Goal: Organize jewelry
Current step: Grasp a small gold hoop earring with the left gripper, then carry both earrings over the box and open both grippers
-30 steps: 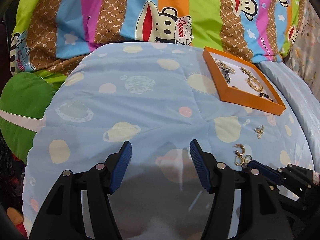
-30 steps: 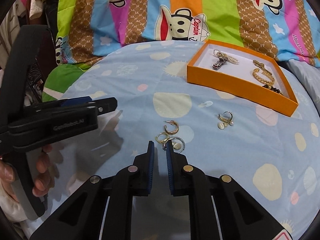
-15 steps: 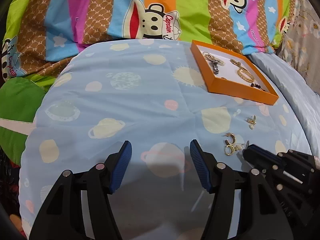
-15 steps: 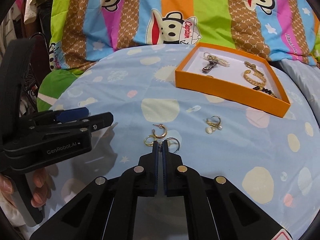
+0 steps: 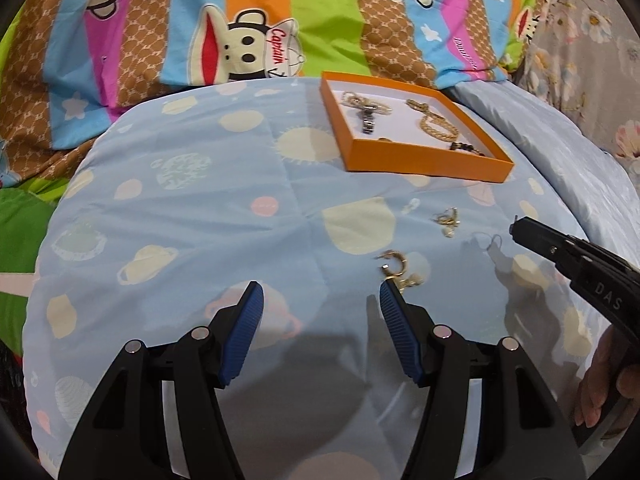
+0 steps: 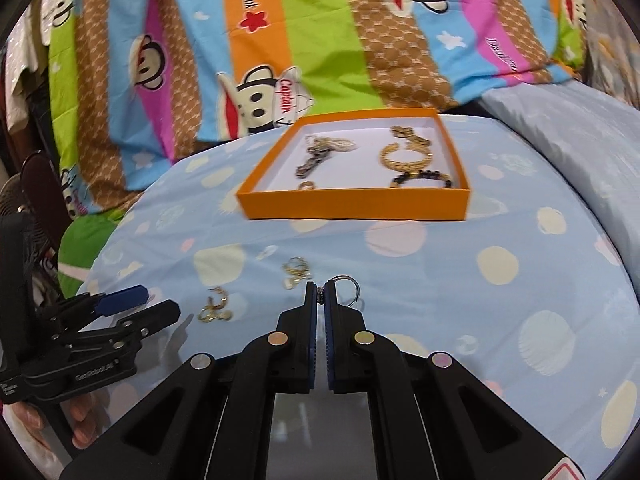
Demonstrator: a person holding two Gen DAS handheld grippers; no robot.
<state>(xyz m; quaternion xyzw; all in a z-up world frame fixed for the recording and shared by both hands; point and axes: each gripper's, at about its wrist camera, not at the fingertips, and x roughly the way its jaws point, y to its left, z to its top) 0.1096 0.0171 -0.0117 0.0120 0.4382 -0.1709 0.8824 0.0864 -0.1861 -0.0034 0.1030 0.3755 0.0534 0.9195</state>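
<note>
An orange box (image 6: pixel 352 202) (image 5: pixel 424 166) sits on the blue bedspread and holds a watch, a gold chain bracelet (image 6: pixel 404 156) and a dark bead bracelet. My right gripper (image 6: pixel 320 294) is shut on a silver hoop earring (image 6: pixel 346 290) and holds it just above the bedspread; it also shows in the left wrist view (image 5: pixel 520 228). A gold hoop earring pair (image 6: pixel 216 308) (image 5: pixel 396 270) and a pearl earring (image 6: pixel 296 272) (image 5: pixel 448 220) lie on the spread. My left gripper (image 5: pixel 320 312) is open and empty, just left of the gold hoops.
A striped cartoon-monkey blanket (image 5: pixel 260 20) rises behind the bedspread. A green cushion (image 5: pixel 16 232) lies at the left. A pale blue pillow (image 6: pixel 580 140) lies at the right.
My right gripper closed on the silver hoop earring and lifted it forward, toward the orange box. My left gripper shifted right, nearer the gold hoops.
</note>
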